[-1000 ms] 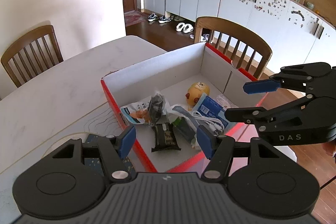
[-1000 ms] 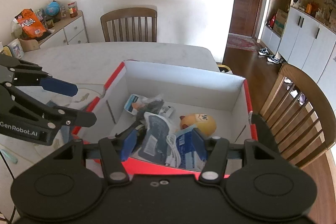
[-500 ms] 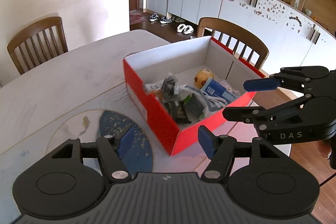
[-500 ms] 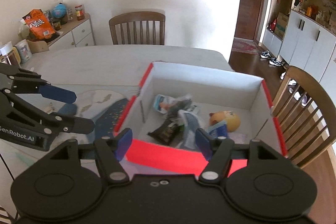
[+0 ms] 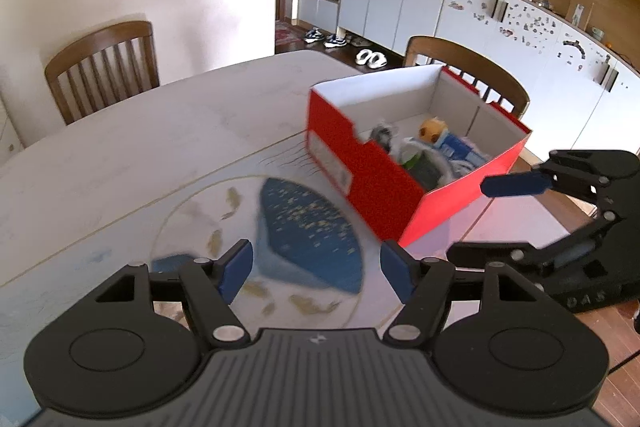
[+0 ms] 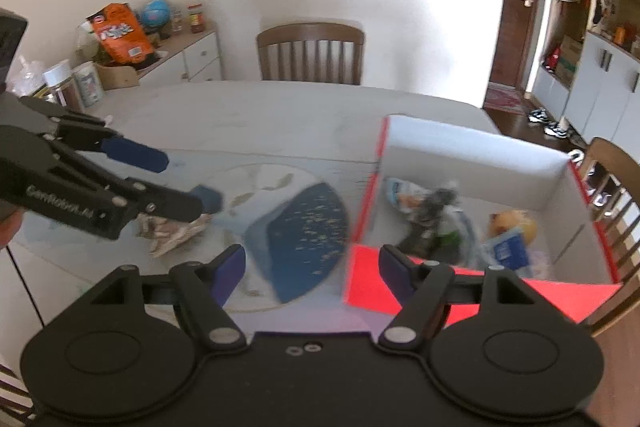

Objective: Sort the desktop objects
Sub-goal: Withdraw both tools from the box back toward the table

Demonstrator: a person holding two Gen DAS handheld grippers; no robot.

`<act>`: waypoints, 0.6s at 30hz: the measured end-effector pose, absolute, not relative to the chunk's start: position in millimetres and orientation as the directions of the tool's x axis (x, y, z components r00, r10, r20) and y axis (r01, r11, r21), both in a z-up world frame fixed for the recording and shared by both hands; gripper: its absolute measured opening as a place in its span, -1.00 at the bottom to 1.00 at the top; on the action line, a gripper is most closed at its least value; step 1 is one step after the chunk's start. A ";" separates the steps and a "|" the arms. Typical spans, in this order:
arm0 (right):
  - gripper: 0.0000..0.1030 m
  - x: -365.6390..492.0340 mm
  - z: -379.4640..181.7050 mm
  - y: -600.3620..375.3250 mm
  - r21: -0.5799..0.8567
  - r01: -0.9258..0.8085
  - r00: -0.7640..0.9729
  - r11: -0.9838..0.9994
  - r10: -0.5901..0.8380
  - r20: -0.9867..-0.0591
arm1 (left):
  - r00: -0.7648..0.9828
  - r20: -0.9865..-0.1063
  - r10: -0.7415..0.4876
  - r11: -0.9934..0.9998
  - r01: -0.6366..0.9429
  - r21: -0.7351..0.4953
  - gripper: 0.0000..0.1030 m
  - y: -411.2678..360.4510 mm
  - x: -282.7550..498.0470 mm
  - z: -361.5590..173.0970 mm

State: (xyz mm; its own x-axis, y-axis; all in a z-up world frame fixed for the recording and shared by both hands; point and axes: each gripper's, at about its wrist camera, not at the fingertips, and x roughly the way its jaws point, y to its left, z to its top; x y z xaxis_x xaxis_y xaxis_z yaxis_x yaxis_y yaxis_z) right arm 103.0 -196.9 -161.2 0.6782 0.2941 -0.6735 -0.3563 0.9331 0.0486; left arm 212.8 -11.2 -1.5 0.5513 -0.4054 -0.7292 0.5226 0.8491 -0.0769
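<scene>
With nothing between either pair of jaws, your left gripper [image 5: 316, 269] and right gripper [image 6: 312, 267] have just been opening, the red box [image 5: 372, 179] ahead and rightward.

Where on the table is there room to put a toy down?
The pale table between the red box and the far chair is bare. The box is crowded; a crumpled wrapper lies near the left gripper.

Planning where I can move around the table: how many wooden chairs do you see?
2: one chair at the table's far side, another chair beside the red box. More may be hidden.
</scene>
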 end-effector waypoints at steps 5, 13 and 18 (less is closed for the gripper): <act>0.45 97.8 -169.5 -165.4 0.043 -0.402 0.648 0.915 0.318 -0.692 | 0.559 -0.739 -0.375 0.865 0.499 -0.062 0.42 14.6 215.0 -9.7; 0.46 81.4 -182.2 -118.1 0.043 -0.474 0.602 0.879 0.360 -0.713 | 0.566 -0.743 -0.356 0.877 0.477 -0.057 0.58 45.2 220.0 -19.9; 0.46 72.1 -190.7 -91.6 0.054 -0.519 0.567 0.853 0.391 -0.725 | 0.572 -0.737 -0.360 0.879 0.473 -0.061 0.64 56.5 222.9 -24.3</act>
